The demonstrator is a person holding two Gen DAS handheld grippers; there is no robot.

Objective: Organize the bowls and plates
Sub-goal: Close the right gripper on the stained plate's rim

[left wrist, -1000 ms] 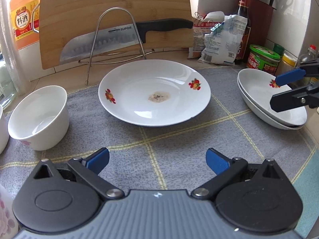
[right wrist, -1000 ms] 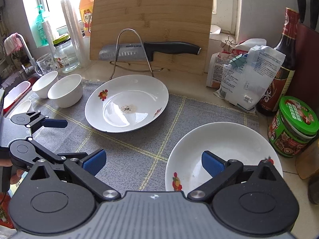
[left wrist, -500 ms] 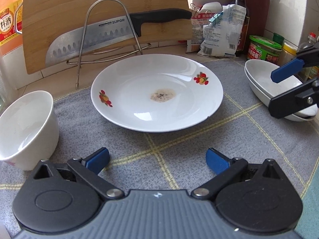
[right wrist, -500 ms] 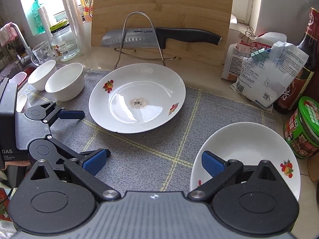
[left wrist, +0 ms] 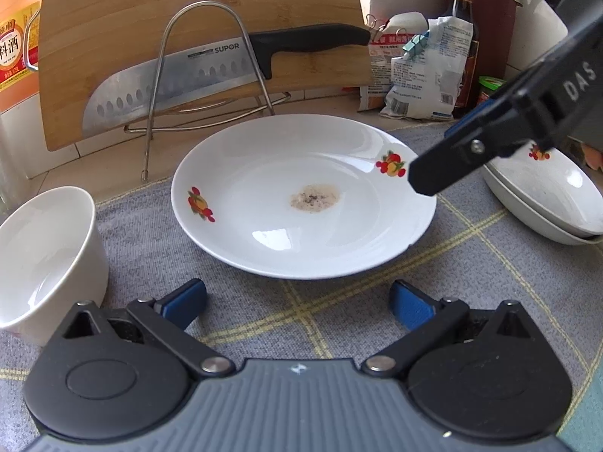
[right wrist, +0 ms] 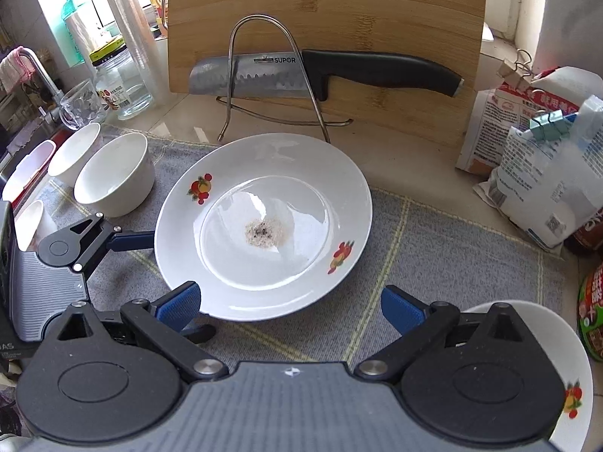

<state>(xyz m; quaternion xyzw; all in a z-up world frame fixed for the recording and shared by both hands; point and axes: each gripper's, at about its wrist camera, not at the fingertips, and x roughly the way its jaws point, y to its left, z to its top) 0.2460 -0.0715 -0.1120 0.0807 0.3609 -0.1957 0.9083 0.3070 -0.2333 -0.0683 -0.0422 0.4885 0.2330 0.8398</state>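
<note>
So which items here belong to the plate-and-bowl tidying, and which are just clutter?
Part of the job:
- flowered plate, with a food smear
- stacked plates
- white bowls
- left tongs and right tongs, both open

Just lying about:
- knife
- cutting board
- clipped bags
- sauce bottle
- green-lidded jar

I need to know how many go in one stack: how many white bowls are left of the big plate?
2: one bowl beside the plate on the mat, a second bowl behind it toward the sink. More may sit outside the frame.
</note>
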